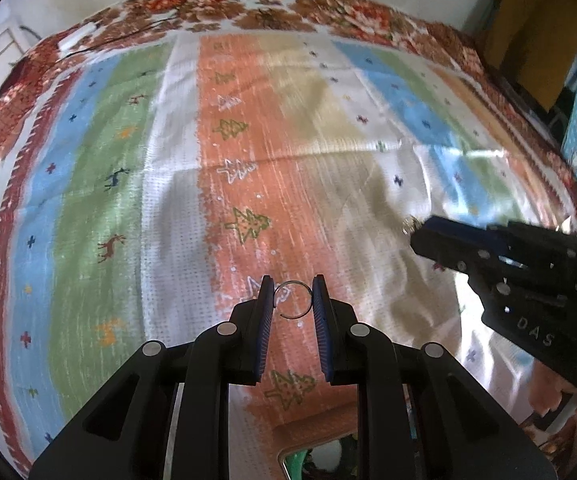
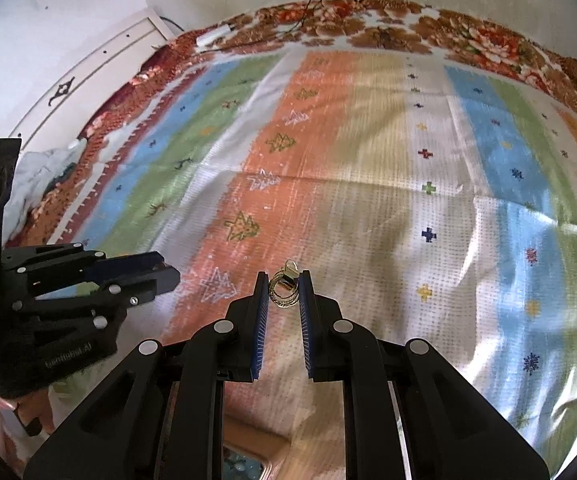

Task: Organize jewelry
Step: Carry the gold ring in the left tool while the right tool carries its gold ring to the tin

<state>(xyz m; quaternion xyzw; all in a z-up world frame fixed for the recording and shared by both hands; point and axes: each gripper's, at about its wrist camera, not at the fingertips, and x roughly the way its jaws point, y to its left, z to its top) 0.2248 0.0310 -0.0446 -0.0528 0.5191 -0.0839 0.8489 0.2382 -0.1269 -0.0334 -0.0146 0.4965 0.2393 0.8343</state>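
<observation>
My left gripper [image 1: 293, 290] is shut on a thin silver hoop ring [image 1: 294, 300], held between its blue-padded fingertips above the striped cloth. My right gripper [image 2: 284, 286] is shut on a gold piece of jewelry [image 2: 285, 290] made of stacked hoops with a small dark block on top. The right gripper also shows in the left wrist view [image 1: 420, 232] at the right, with a glint of the gold piece at its tip. The left gripper shows in the right wrist view [image 2: 168, 276] at the left.
A striped cloth [image 1: 248, 140] with tree and deer patterns covers the surface, over a red floral blanket [image 2: 388, 24]. A wooden box edge with a green interior [image 1: 308, 456] lies below the left gripper; it also shows in the right wrist view [image 2: 248, 460]. A white wall and cables are behind.
</observation>
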